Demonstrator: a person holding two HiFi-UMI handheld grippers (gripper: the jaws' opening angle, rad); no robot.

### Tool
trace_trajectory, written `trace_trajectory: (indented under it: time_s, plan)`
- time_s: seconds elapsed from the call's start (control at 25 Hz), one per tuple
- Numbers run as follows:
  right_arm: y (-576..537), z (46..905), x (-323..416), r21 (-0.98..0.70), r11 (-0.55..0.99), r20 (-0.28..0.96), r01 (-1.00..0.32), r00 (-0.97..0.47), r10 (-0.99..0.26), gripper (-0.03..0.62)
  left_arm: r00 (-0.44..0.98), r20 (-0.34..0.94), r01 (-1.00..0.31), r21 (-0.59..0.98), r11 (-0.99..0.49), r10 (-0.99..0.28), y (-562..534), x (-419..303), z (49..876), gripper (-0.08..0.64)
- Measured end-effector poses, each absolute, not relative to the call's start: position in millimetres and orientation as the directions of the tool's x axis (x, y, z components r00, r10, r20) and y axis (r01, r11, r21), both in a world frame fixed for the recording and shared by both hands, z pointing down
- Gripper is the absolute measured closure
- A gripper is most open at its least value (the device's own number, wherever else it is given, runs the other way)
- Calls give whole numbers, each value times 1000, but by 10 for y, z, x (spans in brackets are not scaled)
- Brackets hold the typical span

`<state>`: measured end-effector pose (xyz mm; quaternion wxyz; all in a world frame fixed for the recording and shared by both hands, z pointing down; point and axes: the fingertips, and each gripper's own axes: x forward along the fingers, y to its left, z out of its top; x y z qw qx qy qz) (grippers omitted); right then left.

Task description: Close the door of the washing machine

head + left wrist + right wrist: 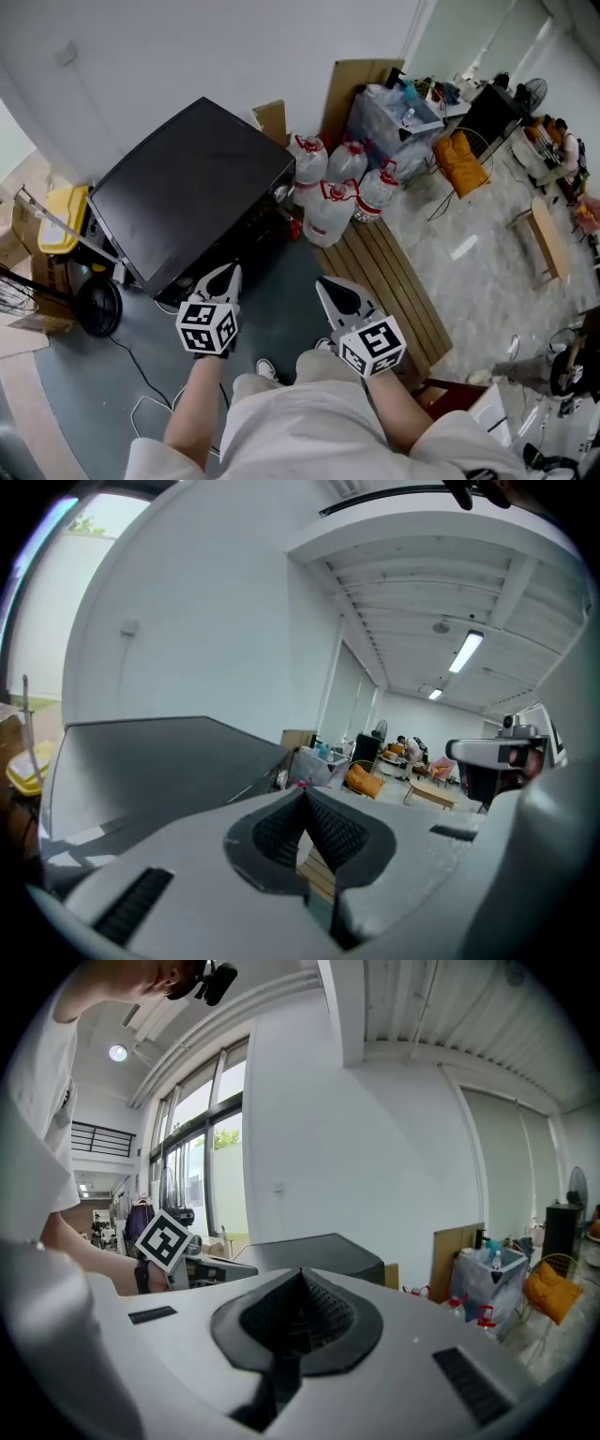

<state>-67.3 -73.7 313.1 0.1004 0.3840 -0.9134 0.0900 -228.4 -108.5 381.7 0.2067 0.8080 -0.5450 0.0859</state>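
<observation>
Seen from above, a yellow container (62,217) sits at the far left, against a white wall (141,66). Just below it, a round black object (98,307) lies on the dark floor (84,394).

Right of these stands the washing machine (192,187), a black box with a flat, glossy top, set at an angle to the wall. Its front face is in shadow and seen steeply, so the door cannot be made out.

The left gripper (231,270) hovers just in front of the machine's lower front edge, held in a hand whose bare forearm comes up from the bottom of the picture. Its jaws are pressed together to a point, with nothing between them. Its own view shows the ribbed pads meeting, with the machine's top stretching away behind them.

The right gripper (322,282) is near it, over the floor and clear of the machine. Its jaws are also closed tight and empty.

Further right, a cluster of large clear water jugs (330,186) with red caps stands beside the machine's corner. A slatted wooden platform (394,281) lies on the floor below them. Behind the jugs, a sheet of cardboard (356,80) leans on the wall beside a clear plastic bin (389,117). An orange bag (459,159) comes next, and a low wooden bench (547,239) stands on pale tiles at the far right.
</observation>
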Motion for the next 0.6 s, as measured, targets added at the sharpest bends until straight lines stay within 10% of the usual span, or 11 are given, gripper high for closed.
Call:
trace_trajectory:
  time_s: [0.6]
  plan:
    - [-1234, 2043, -182, -7, 785, 78, -619, -783, -617, 594, 390, -1, -906, 176, -384, -921, -1328, -1879, 1867, 555]
